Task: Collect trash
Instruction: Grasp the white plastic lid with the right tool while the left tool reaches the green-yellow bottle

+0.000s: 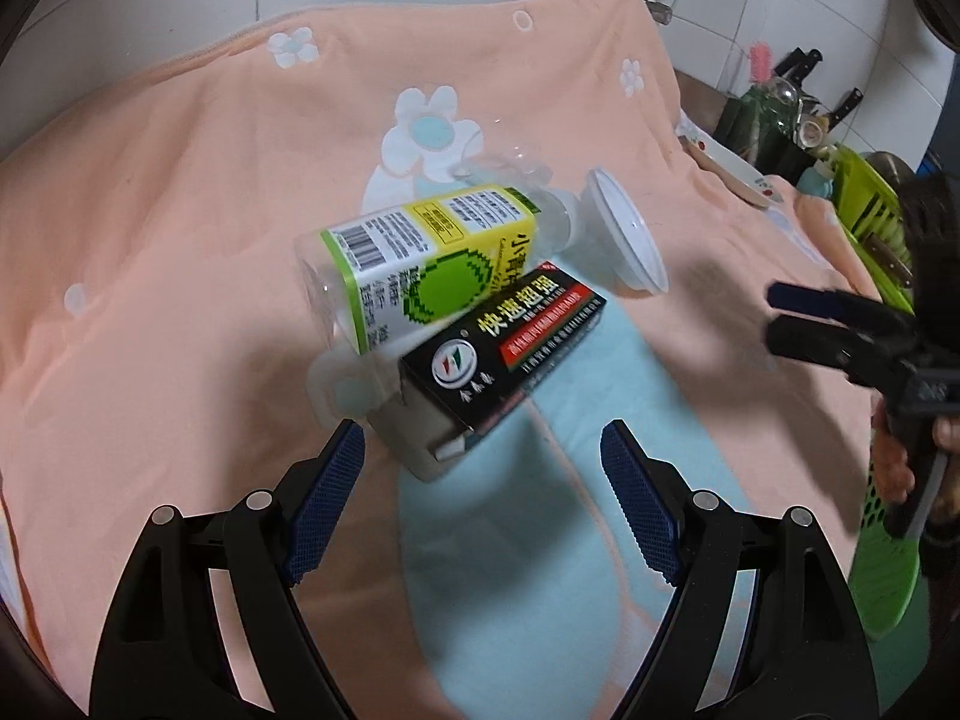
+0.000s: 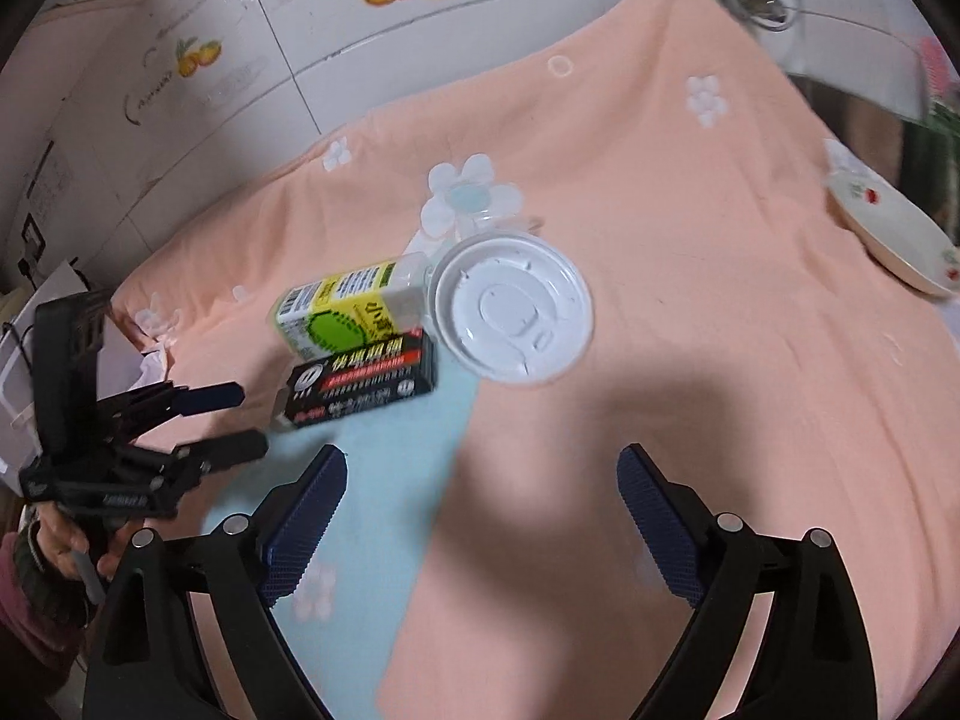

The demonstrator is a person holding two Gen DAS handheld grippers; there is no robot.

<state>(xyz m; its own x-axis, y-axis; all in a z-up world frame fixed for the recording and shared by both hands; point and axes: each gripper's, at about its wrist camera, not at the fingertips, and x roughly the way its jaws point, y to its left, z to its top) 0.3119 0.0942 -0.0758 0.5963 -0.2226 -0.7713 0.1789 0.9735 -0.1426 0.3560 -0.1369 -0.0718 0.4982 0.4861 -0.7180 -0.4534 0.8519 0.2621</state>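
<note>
Empty bottle (image 1: pixel 420 264), black carton (image 1: pixel 486 360) and white lid (image 2: pixel 513 306) lie touching, mid-cloth (image 1: pixel 180 210); lid at bottle's 3 o'clock. Left gripper (image 1: pixel 483 498) wide, empty. Right gripper (image 2: pixel 480 516) wide, empty.

Open cloth (image 2: pixel 690 210) is left all around the heap. The black box (image 1: pixel 504 354) is blocked by the bottle (image 1: pixel 420 258) lying on it, with the white lid (image 2: pixel 513 315) touching.
</note>
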